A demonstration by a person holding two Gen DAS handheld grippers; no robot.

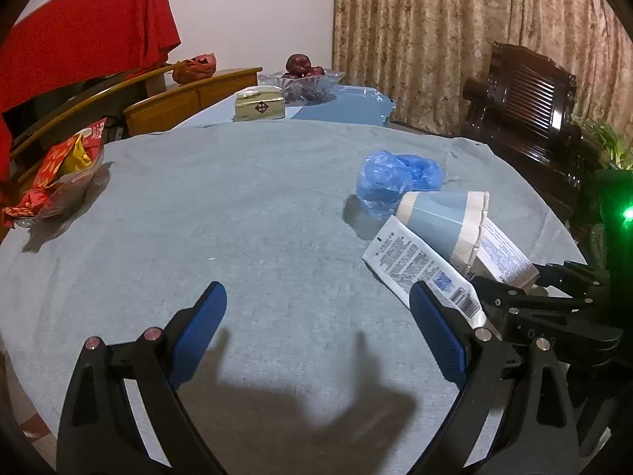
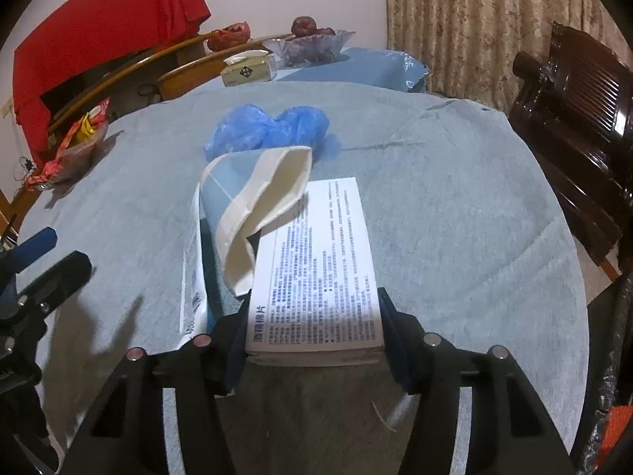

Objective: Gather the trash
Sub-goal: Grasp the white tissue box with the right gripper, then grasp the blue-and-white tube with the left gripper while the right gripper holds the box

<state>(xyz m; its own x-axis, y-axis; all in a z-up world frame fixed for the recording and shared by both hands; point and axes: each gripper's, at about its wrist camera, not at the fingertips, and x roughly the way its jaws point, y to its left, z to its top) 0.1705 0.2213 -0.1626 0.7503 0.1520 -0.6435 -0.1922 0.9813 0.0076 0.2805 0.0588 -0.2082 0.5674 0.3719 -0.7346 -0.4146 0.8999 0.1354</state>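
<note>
A white box with printed text (image 2: 316,261) lies on the grey-blue tablecloth (image 2: 455,206). My right gripper (image 2: 312,308) is shut on its near end, one pad on each long side. A crushed blue-and-cream paper cup (image 2: 253,206) rests partly on the box. Left of the box lies a flat white packet with a barcode (image 2: 192,277), and a crumpled blue plastic bag (image 2: 269,126) sits behind the cup. In the left wrist view the same cup (image 1: 443,221), packet (image 1: 419,269) and bag (image 1: 395,178) lie right of centre. My left gripper (image 1: 316,293) stands open above bare cloth.
A clear tray of red and yellow wrappers (image 1: 59,182) sits at the table's left edge. At the back are a tissue box (image 1: 259,107) and a glass bowl of apples (image 1: 302,75). A dark wooden chair (image 1: 526,111) stands at the right, and a red cloth (image 1: 79,31) hangs over chairs at the left.
</note>
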